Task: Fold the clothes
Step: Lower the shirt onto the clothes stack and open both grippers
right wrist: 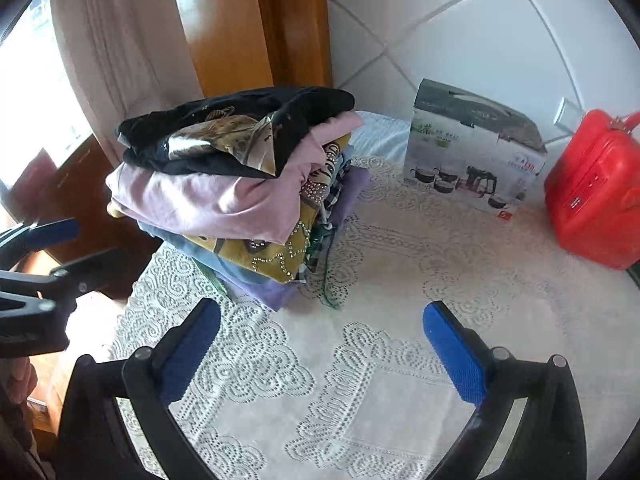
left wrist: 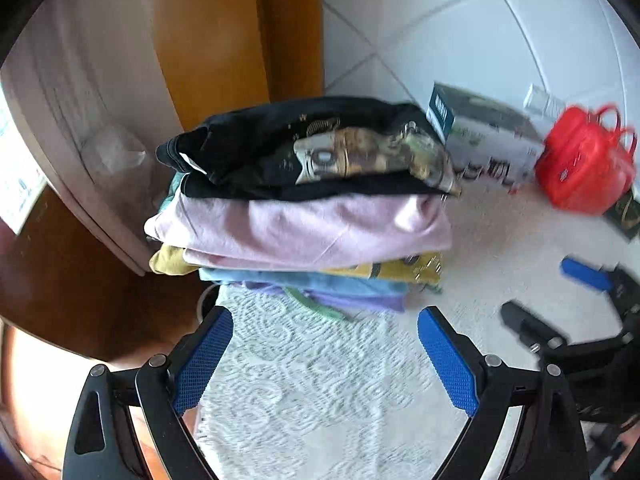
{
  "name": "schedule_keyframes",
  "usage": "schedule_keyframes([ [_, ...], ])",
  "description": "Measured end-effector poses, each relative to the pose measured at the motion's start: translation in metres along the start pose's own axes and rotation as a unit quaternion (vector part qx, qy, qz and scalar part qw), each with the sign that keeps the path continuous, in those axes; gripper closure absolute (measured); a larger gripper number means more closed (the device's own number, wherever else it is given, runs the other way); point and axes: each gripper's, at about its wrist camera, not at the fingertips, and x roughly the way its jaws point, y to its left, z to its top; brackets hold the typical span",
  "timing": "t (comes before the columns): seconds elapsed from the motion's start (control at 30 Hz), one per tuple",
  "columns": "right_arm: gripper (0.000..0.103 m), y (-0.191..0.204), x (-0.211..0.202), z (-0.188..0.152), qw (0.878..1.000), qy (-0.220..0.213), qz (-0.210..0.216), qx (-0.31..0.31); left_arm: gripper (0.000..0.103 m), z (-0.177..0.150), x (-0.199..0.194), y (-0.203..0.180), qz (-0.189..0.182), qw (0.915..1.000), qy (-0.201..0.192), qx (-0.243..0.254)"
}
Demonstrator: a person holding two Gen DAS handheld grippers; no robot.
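Observation:
A stack of folded clothes (left wrist: 304, 208) sits at the table's left edge: a black printed shirt (left wrist: 312, 148) on top, a pink garment (left wrist: 304, 228) under it, then yellow, blue and purple pieces. The stack also shows in the right wrist view (right wrist: 232, 184). My left gripper (left wrist: 325, 356) is open and empty, just short of the stack, above the lace tablecloth (left wrist: 320, 380). My right gripper (right wrist: 322, 352) is open and empty, to the right of the stack and a little back from it. It shows at the right of the left wrist view (left wrist: 560, 292); the left gripper shows at the left of the right wrist view (right wrist: 72, 248).
A white box printed with a tea set (right wrist: 472, 148) and a red plastic case (right wrist: 596, 192) stand at the back right by the tiled wall. A curtain (right wrist: 120, 48) and a wooden frame (right wrist: 256, 24) are behind the stack. The table edge drops off left of the stack.

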Motion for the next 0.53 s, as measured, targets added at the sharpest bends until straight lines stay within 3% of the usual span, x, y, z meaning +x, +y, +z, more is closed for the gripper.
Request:
schedule_keyframes([
  [0.1,0.000,0.005,-0.002,0.001,1.000,-0.006,-0.001,-0.005,0.008,-0.004,-0.001,-0.001,0.014,0.9998,-0.006,0.014],
  [0.53,0.000,0.022,-0.003,0.016,1.000,-0.022,-0.009,-0.010,0.008,-0.006,0.004,0.020,0.013,0.9999,-0.004,-0.010],
])
